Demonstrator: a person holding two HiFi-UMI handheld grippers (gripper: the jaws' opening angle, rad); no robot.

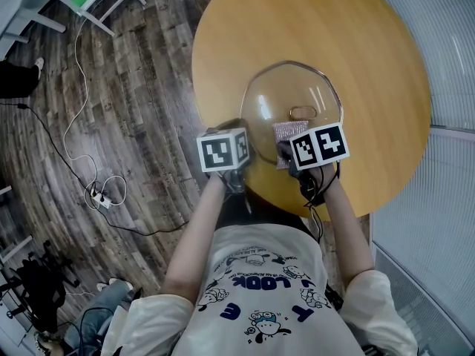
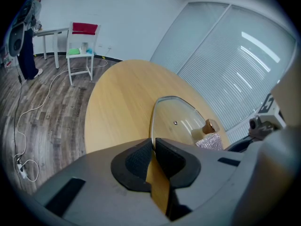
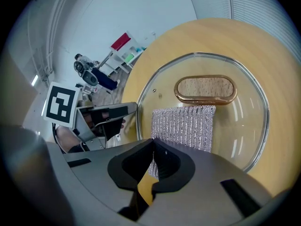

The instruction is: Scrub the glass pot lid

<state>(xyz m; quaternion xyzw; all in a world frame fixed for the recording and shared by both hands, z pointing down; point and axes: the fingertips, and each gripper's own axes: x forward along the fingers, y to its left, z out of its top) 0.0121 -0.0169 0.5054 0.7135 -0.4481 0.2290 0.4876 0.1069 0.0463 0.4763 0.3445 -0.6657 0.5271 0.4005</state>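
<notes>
I am pinching the left rim of the lid point(image 2: 176, 119) in my left gripper point(image 2: 153, 142), jaws closed on the glass edge. I judge this is bracing it against sliding on the smooth bench point(image 1: 371, 43). My right gripper point(image 3: 153, 145) is clamping the near edge of a silver pad point(image 3: 183, 126). The pad is lying flat on the glass, just my side of the wooden handle point(image 3: 205, 89), placed for scrubbing. The lid is resting handle-up near the middle of the round, pale wood bench. Around it, grey plank floor point(image 1: 111, 87) is carrying a loose cable point(image 1: 74, 124). 1 white chair point(image 2: 82, 41) is standing by the wall, with blinds point(image 2: 235, 60) to my right.
</notes>
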